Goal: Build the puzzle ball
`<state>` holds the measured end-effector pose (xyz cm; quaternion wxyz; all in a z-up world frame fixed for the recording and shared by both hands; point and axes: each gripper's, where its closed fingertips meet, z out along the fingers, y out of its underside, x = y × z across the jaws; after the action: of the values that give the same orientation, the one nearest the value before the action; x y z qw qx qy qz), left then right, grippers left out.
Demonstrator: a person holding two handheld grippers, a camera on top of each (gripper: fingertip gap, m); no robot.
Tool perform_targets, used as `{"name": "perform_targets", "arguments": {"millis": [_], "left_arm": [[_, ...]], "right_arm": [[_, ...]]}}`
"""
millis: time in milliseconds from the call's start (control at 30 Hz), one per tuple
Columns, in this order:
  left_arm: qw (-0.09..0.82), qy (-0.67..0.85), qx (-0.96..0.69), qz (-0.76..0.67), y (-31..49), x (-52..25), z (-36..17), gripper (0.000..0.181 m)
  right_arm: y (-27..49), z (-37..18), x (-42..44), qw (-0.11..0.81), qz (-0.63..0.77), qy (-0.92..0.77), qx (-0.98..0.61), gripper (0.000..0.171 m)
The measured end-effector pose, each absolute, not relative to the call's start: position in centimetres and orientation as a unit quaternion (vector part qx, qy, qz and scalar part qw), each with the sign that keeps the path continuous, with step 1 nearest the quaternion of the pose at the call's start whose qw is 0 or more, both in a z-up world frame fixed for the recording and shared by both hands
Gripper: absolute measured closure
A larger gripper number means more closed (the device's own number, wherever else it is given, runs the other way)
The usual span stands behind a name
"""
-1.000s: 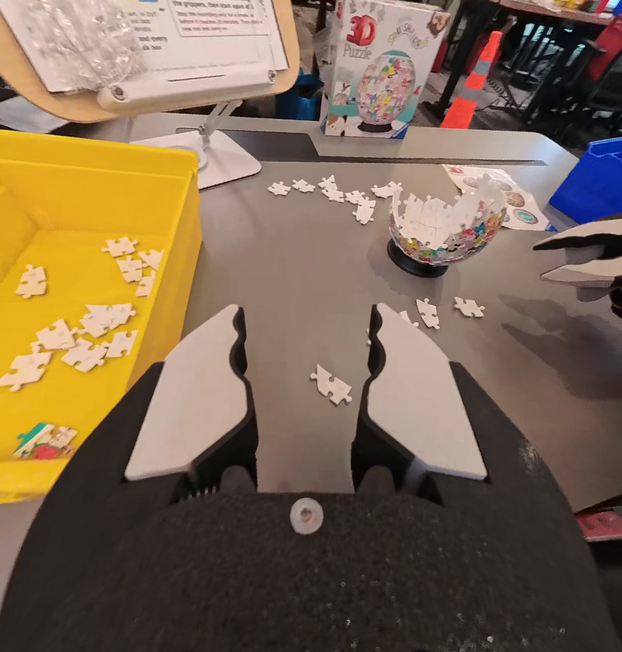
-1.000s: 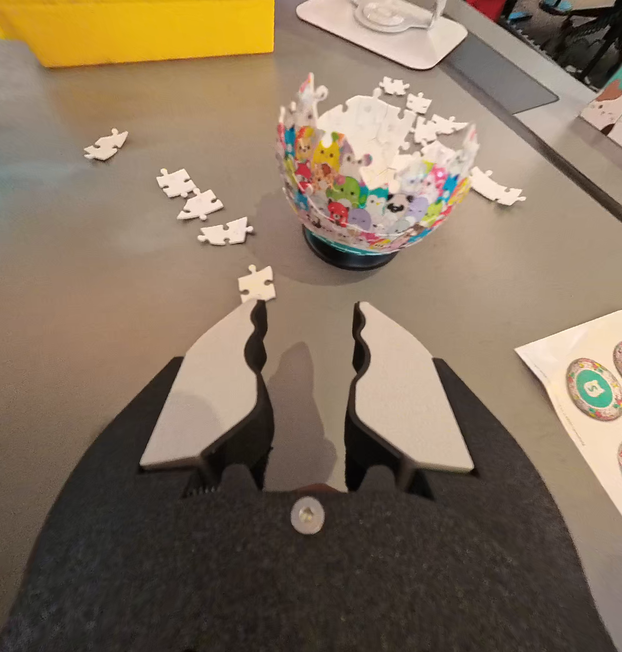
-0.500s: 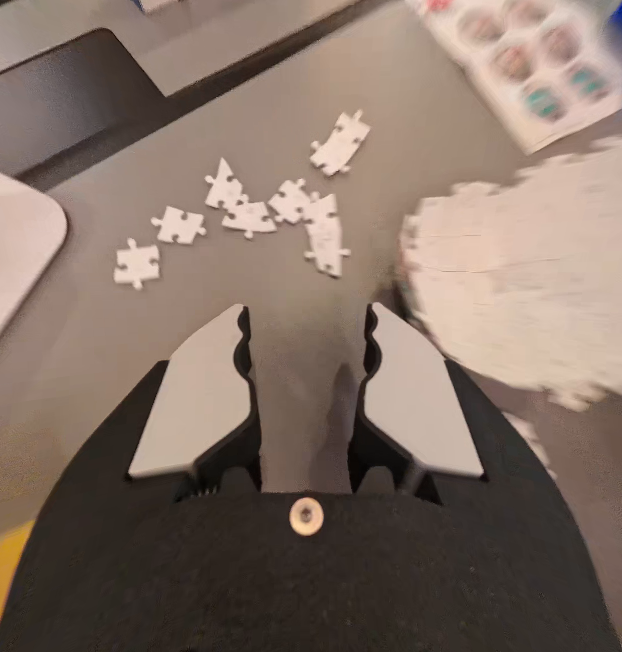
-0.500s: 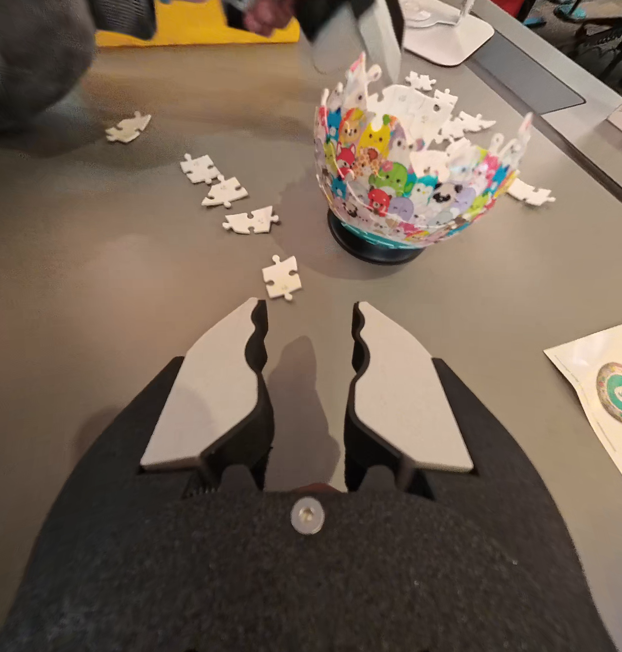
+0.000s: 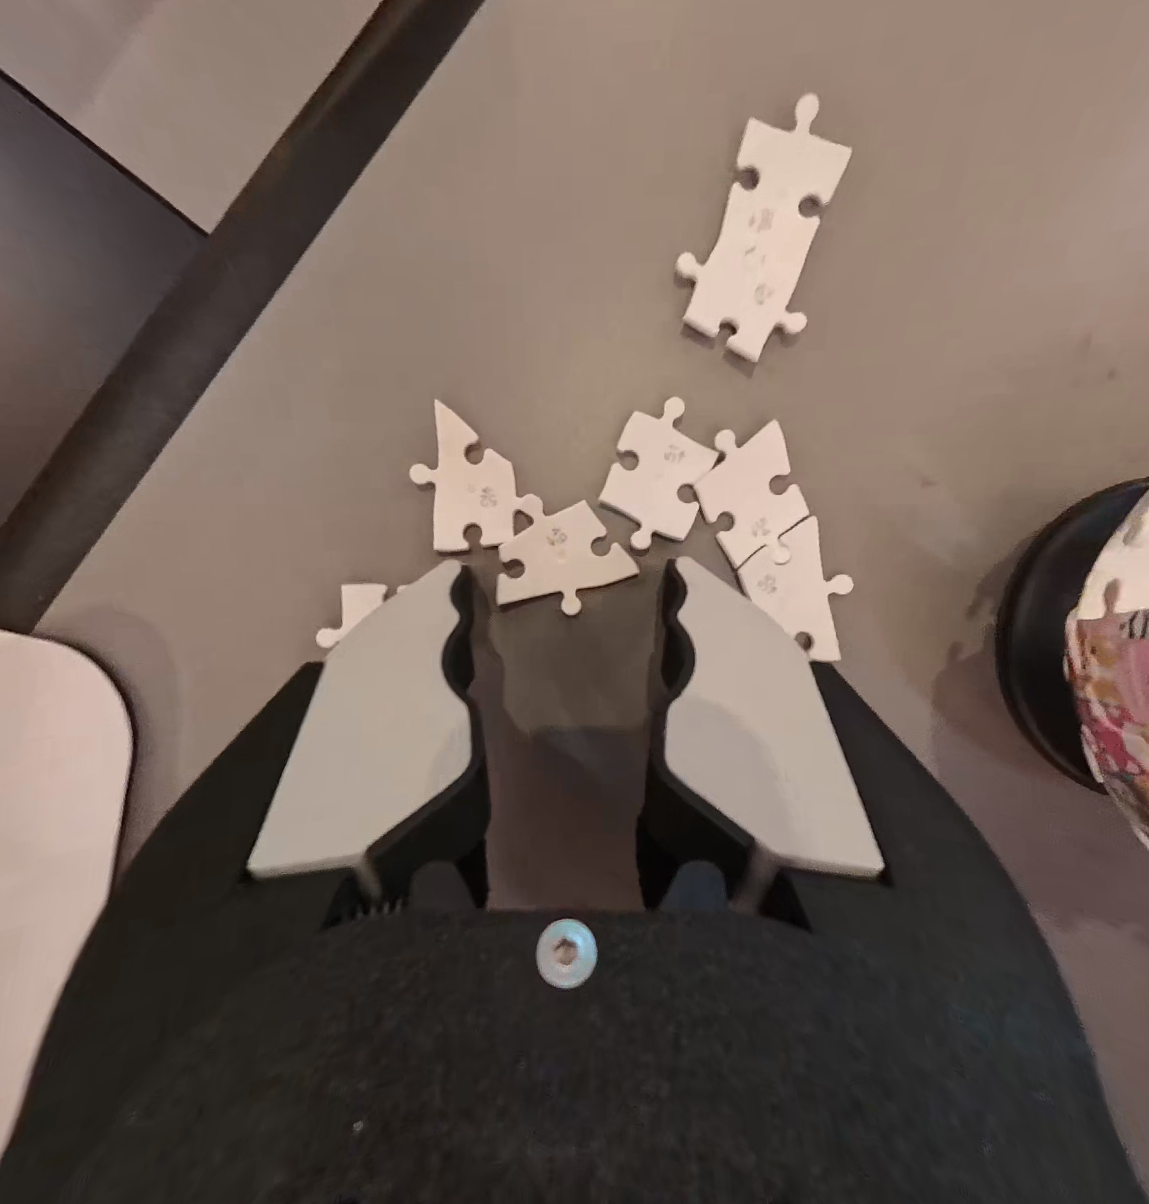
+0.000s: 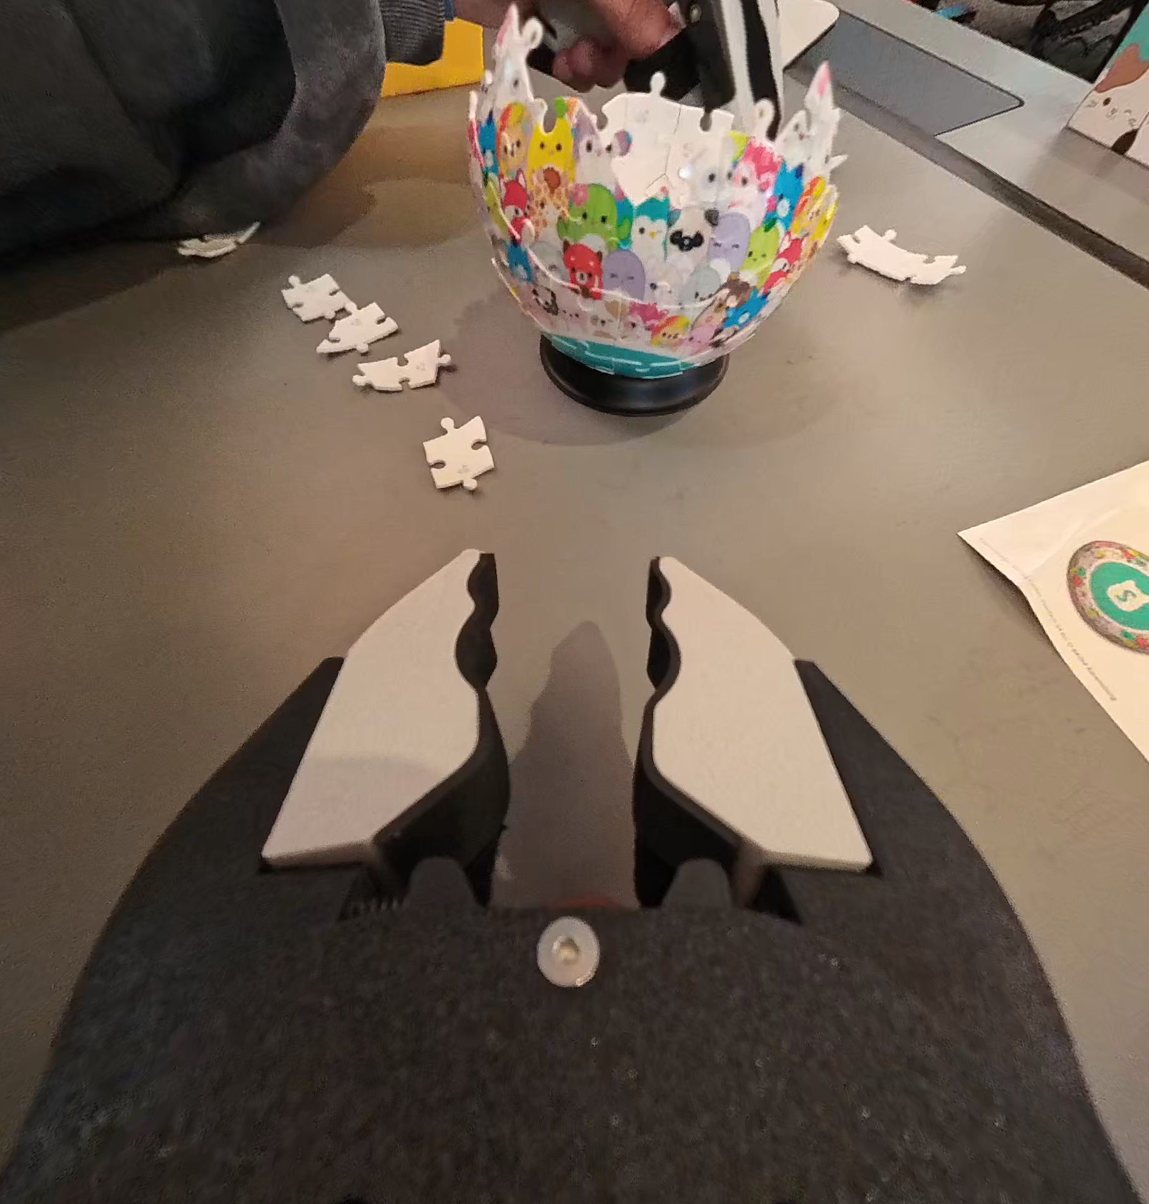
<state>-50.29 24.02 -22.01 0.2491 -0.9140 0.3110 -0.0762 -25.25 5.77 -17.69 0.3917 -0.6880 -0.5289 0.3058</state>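
Observation:
The half-built colourful puzzle ball (image 6: 650,221) stands on a black ring stand (image 6: 630,384) on the grey table; its edge also shows at the right of the left wrist view (image 5: 1125,703). My left gripper (image 5: 564,573) is open and empty, pointing down at a cluster of white face-down pieces; one wedge-shaped piece (image 5: 562,560) lies just beyond its fingertips. A joined pair of pieces (image 5: 760,234) lies farther off. My right gripper (image 6: 571,560) is open and empty, low over bare table in front of the ball. The left gripper shows behind the ball (image 6: 734,58).
Loose white pieces (image 6: 363,326) lie left of the ball, one single piece (image 6: 459,453) nearer me, one joined pair (image 6: 897,254) at its right. A printed sheet (image 6: 1092,606) lies at the right. A white stand base (image 5: 31,749) is at the left. A dark sleeve (image 6: 155,111) reaches across. There is about 30 cm between the tips of the two grippers. The right tips stand about 9 cm off the single piece (image 6: 459,453).
My left gripper has swung from the near table past the ball and dropped close over the far cluster of pieces. The right gripper has pulled back slightly from the ball.

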Motion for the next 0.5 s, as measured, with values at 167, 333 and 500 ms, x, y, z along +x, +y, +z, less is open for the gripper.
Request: {"name": "perform_targets", "arguments": {"millis": [167, 333, 500], "left_arm": [[0.237, 0.319, -0.914, -0.079, 23.7, -50.4, -22.0, 0.141], [0.253, 0.299, -0.917, -0.071, 22.1, -50.9, -20.7, 0.141], [0.334, 0.232, -0.912, -0.056, 18.7, -51.8, -14.4, 0.141]], "right_arm": [[6.2, -17.6, -24.8, 0.396, 0.302, -0.524, -0.691, 0.127], [5.9, -17.1, -25.3, 0.398, 0.308, -0.529, -0.683, 0.128], [5.1, -14.3, -26.9, 0.405, 0.347, -0.529, -0.660, 0.136]]}}
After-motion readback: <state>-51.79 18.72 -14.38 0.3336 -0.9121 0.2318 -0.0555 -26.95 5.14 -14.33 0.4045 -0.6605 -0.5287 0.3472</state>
